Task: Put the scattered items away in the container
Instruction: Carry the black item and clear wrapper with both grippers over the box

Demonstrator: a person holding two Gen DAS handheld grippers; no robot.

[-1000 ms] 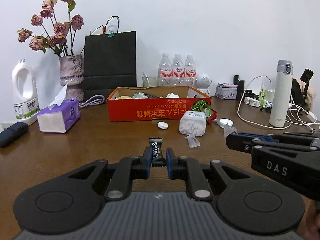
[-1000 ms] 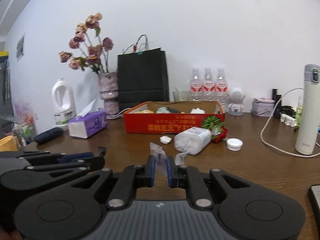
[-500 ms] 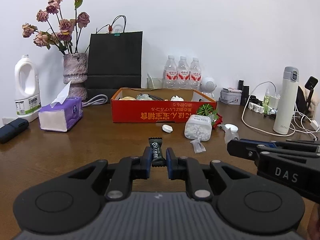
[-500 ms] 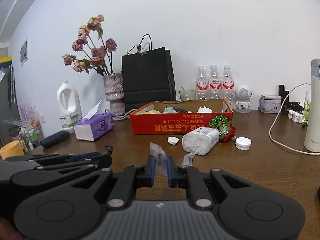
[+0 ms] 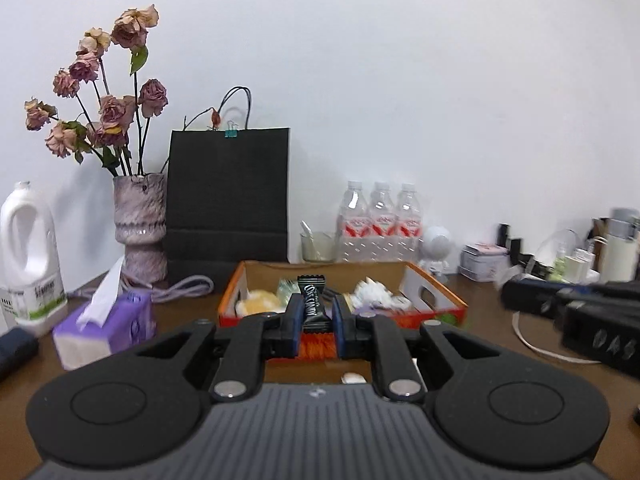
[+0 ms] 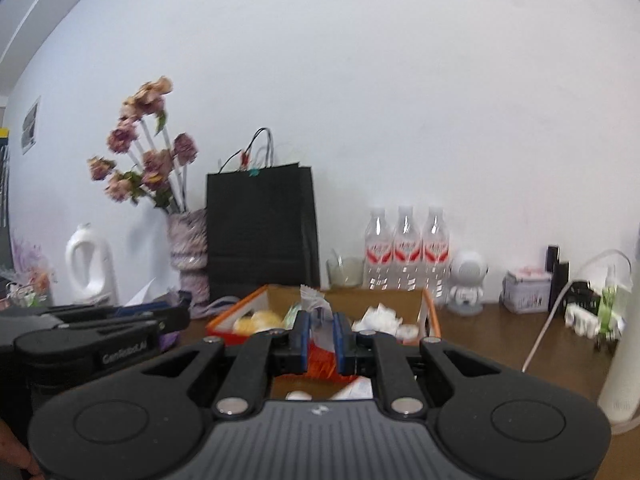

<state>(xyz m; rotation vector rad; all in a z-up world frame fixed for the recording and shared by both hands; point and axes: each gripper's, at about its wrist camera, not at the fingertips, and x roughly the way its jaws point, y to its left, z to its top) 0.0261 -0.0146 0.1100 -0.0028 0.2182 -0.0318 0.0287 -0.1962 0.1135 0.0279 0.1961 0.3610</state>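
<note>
Nearest the lens, the left gripper [image 5: 314,312] is clamped on a black candy bar [image 5: 312,304], which stands upright between the blue pads with its crimped top end poking above the fingertips. Seen from the right wrist, the right gripper [image 6: 322,328] is clamped on a clear plastic wrapper [image 6: 316,306], whose crumpled upper end rises above the pads. Each gripper shows in the other's view, alongside and at about the same depth.

On the table [image 5: 488,320] just below the left gripper's fingers lies a small white cap [image 5: 353,378].

Just beyond both sets of fingertips sits the red cardboard box [image 5: 436,292], open-topped, its near wall under the pads, so candy bar and wrapper hang over its near edge. Inside lie a yellow item [image 5: 260,301] to the left and crumpled white paper [image 5: 372,293] to the right.

A purple tissue box [image 5: 120,320] lies toward the table's left edge. Along the far edge, against the wall, stand a white jug [image 5: 28,256], a vase of dried roses [image 5: 140,224], a black paper bag [image 5: 228,200], three water bottles [image 5: 380,220] and a small white robot figure [image 6: 466,280].
</note>
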